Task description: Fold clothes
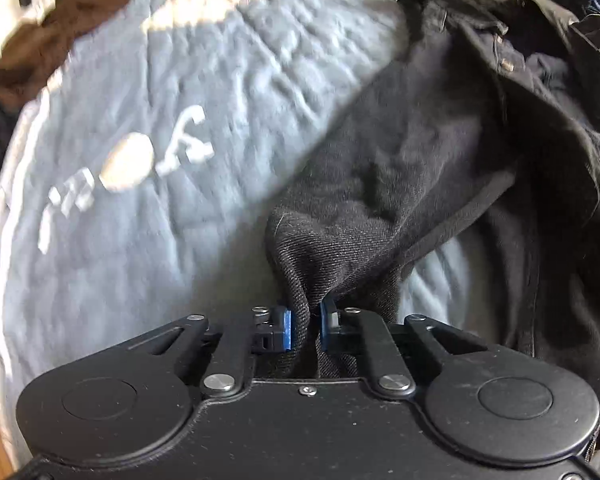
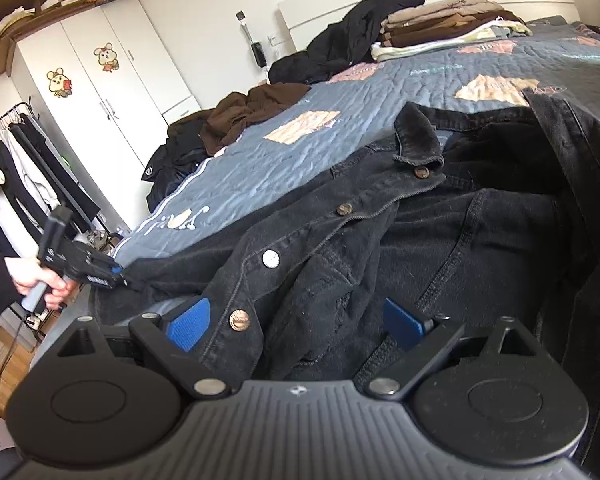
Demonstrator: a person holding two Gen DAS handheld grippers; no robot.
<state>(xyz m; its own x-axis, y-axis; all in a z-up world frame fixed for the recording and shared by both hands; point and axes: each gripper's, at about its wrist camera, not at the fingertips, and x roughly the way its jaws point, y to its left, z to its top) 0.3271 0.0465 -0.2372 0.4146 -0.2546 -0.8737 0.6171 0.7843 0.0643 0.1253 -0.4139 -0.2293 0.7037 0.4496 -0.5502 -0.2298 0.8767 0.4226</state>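
Clamped between the blue pads of the left claw [image 1: 305,326] is a bunched fold of the black denim jacket [image 1: 440,168], which lies on the blue quilted bed [image 1: 148,240]. Further right, the right claw [image 2: 296,320] stands apart, its pads either side of the jacket's buttoned front without pressing it.

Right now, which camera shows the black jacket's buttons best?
The right wrist view: the black denim jacket lies spread with its buttons down the front. The left wrist view shows mostly blurred dark cloth pinched in the left claw.
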